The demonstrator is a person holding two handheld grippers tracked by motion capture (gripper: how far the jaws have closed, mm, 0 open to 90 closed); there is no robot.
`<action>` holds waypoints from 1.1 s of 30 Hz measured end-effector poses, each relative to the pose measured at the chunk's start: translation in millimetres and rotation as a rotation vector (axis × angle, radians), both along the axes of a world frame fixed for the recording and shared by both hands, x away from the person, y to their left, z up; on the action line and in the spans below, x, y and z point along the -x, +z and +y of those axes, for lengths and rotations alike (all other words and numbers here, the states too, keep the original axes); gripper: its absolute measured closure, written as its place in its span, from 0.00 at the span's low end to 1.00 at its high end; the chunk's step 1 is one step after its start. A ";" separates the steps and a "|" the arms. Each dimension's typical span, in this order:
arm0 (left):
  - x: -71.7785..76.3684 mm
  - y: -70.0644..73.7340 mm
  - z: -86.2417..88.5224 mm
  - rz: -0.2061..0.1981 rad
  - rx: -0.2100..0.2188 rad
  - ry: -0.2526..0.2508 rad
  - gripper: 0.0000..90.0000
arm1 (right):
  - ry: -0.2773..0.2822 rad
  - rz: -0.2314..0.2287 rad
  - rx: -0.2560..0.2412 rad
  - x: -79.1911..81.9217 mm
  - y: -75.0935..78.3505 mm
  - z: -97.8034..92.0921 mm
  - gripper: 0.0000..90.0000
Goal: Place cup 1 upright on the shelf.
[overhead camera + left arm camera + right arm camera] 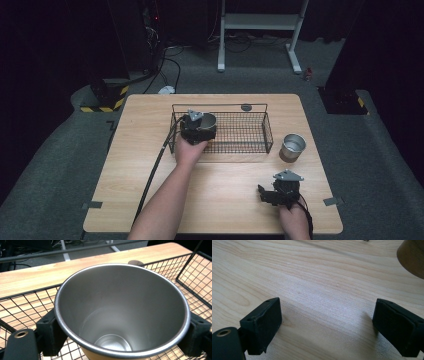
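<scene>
inside wire basket [252,131]: claw-held steel cup [122,312]

Steel cup [122,312] in left gripper view: base cut off by bottom edge, outer wall mostly hidden below rim. Wire basket [192,277] runs off right edge. Small dark disc [135,262] behind rim, half hidden, can't identify. Right gripper view: brownish object [412,257] cut at top-right corner, blurred. High view: right hand [295,220] cut off at bottom.
</scene>
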State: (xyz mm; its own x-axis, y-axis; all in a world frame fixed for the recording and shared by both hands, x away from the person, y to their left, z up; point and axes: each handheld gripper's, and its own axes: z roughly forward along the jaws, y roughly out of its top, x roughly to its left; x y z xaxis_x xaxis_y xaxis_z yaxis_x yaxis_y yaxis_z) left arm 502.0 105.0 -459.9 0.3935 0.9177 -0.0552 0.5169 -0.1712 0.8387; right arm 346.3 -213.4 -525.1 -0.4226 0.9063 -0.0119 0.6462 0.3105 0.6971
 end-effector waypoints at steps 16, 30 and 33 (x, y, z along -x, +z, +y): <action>-1.6 -1.6 2.5 0.019 -0.010 -0.010 0.15 | 0.001 -0.001 0.001 0.5 0.0 0.0 0.10; 2.8 -7.5 1.8 0.015 -0.042 -0.017 0.15 | 0.001 -0.001 0.000 0.6 0.0 0.1 0.10; 2.6 -9.4 2.0 0.030 -0.056 -0.019 0.14 | 0.001 -0.001 0.000 0.6 0.0 0.1 0.10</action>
State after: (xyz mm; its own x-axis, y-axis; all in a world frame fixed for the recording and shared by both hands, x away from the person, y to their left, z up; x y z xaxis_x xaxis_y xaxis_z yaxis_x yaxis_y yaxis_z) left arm 499.4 106.9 -469.2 0.4094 0.9122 -0.0162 0.5376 -0.2269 0.8121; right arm 345.7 -213.3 -525.1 -0.4231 0.9060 -0.0125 0.6454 0.3111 0.6976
